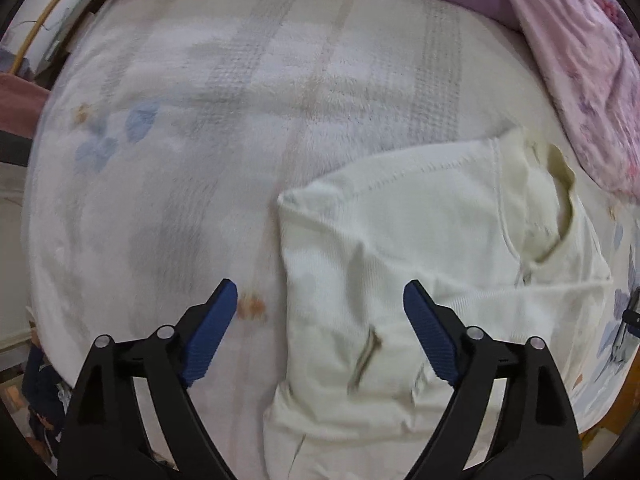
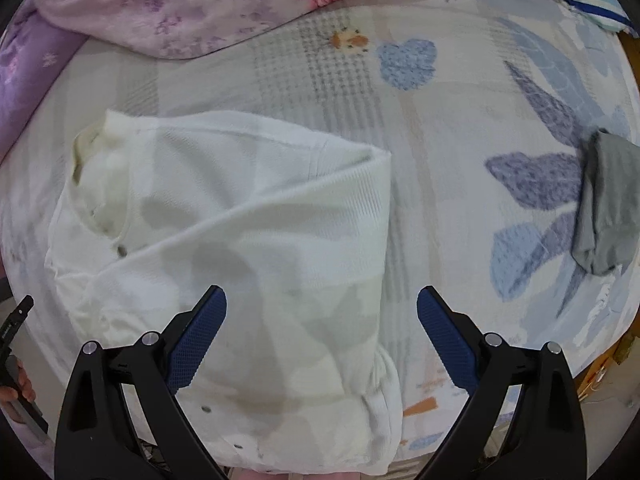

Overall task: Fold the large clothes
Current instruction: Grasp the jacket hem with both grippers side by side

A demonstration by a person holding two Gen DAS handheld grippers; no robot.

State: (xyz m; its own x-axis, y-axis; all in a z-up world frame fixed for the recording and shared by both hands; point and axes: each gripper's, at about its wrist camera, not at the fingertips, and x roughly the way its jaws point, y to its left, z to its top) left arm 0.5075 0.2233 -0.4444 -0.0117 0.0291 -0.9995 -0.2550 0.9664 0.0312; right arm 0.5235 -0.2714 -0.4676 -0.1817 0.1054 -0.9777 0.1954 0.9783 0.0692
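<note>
**Sides folded in, lengthwise fold still to come**

Low in both frames, the left gripper [image 1: 320, 330] and right gripper [image 2: 322, 334] are gaping wide, holding nothing. The white shirt [image 2: 224, 240] is lying mid-frame on the bedspread [image 1: 180, 140], sleeves tucked, apparently awaiting its final fold.

No legible text in either view. Small white lettering sits on the black bar-shaped tool part [image 2: 12, 330] at the left edge of the right wrist view, too small and blurred to read. Faint marks on the cream ribbed knit garment [image 1: 420, 240] near its lower right fold are likewise unreadable.
</note>
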